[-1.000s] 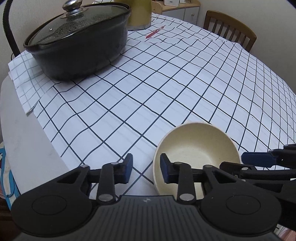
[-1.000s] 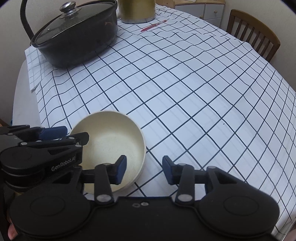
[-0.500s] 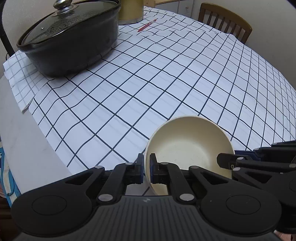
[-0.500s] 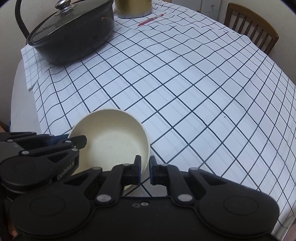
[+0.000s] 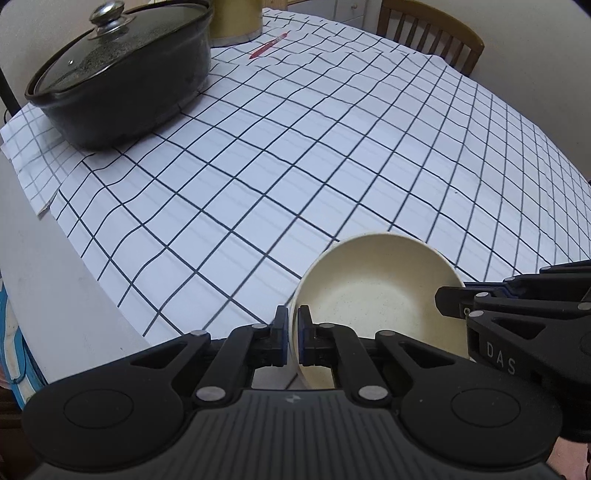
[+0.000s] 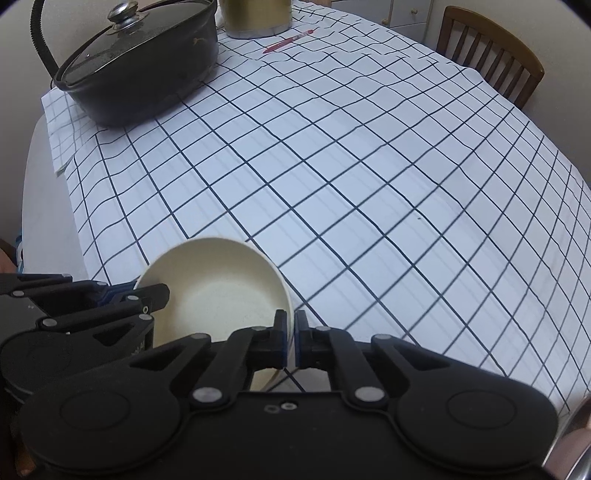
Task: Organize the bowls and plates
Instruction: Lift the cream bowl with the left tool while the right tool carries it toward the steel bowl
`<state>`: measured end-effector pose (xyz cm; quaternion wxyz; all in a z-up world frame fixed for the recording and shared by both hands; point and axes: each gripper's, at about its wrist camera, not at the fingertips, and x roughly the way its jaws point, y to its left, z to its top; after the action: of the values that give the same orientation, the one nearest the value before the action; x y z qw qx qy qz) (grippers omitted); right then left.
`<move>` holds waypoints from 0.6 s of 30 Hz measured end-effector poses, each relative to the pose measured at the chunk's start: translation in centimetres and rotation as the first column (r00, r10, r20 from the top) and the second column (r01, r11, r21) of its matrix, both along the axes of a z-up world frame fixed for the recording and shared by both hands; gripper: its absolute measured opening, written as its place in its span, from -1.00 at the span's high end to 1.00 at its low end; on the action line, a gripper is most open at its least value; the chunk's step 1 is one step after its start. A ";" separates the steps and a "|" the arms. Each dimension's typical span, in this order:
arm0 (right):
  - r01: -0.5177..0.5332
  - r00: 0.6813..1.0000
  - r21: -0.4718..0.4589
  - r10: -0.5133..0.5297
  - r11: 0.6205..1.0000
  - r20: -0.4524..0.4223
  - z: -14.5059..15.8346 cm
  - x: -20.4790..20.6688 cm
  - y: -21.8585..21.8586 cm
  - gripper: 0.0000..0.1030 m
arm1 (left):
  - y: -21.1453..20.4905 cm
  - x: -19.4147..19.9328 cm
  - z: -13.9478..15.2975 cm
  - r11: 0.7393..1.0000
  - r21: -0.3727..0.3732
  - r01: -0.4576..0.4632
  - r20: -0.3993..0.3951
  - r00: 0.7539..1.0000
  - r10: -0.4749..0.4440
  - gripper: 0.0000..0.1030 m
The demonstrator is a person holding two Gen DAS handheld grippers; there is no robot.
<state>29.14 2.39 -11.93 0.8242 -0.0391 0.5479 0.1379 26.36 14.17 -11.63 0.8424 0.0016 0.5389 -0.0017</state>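
A cream bowl [image 5: 376, 291] is near the front of the checked tablecloth, held by both grippers. My left gripper [image 5: 291, 338] is shut on the bowl's left rim, one pad inside and one outside. In the right wrist view the same bowl [image 6: 218, 291] shows at lower left, and my right gripper [image 6: 290, 341] is shut on its right rim. Each gripper also appears in the other's view: the right gripper [image 5: 480, 299] at the right edge, the left gripper [image 6: 122, 295] at the left edge. The bowl looks slightly tilted.
A large black pot with a glass lid [image 5: 122, 70] stands at the back left on the tablecloth [image 5: 332, 155]. Behind it is a gold container [image 6: 255, 16], and a red pen [image 5: 267, 46] lies nearby. A wooden chair [image 6: 491, 55] stands at the far right.
Both grippers went from open beside the bowl to shut on its opposite rims. The bowl now sits tilted and a little further along the cloth in both views.
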 end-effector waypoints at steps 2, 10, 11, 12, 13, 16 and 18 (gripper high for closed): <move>0.005 1.000 0.002 -0.005 1.000 0.003 0.5 -0.3 -0.6 0.92 | -0.7 -0.4 0.6 1.000 0.002 0.012 0.010 1.000 -0.012 0.92; 0.022 0.999 0.001 -0.022 1.000 0.026 3.4 -2.1 -3.8 0.92 | -4.6 -2.1 3.4 0.998 0.017 0.063 0.045 0.997 -0.064 0.92; 0.023 0.999 0.003 -0.023 1.000 0.030 3.7 -2.4 -4.3 0.92 | -5.2 -2.3 3.8 0.997 0.020 0.071 0.047 0.996 -0.072 0.92; 0.024 0.999 0.003 -0.024 1.000 0.036 4.1 -2.7 -4.8 0.92 | -5.7 -2.5 4.2 0.997 0.021 0.077 0.049 0.996 -0.078 0.92; 0.027 0.999 0.004 -0.027 1.000 0.041 4.6 -3.0 -5.4 0.92 | -6.3 -2.8 4.7 0.996 0.023 0.083 0.051 0.995 -0.084 0.92; 0.038 0.998 0.008 -0.038 0.999 0.054 5.7 -3.9 -7.2 0.92 | -8.2 -3.6 5.9 0.994 0.029 0.105 0.061 0.992 -0.106 0.92; 0.049 0.997 0.013 -0.050 0.999 0.061 6.5 -4.5 -8.4 0.92 | -9.6 -4.1 6.7 0.992 0.045 0.121 0.072 0.990 -0.124 0.92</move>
<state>24.60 -6.01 -5.47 0.8439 -0.0250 0.5224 0.1195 22.21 4.55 -4.97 0.8600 0.0520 0.5059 -0.0423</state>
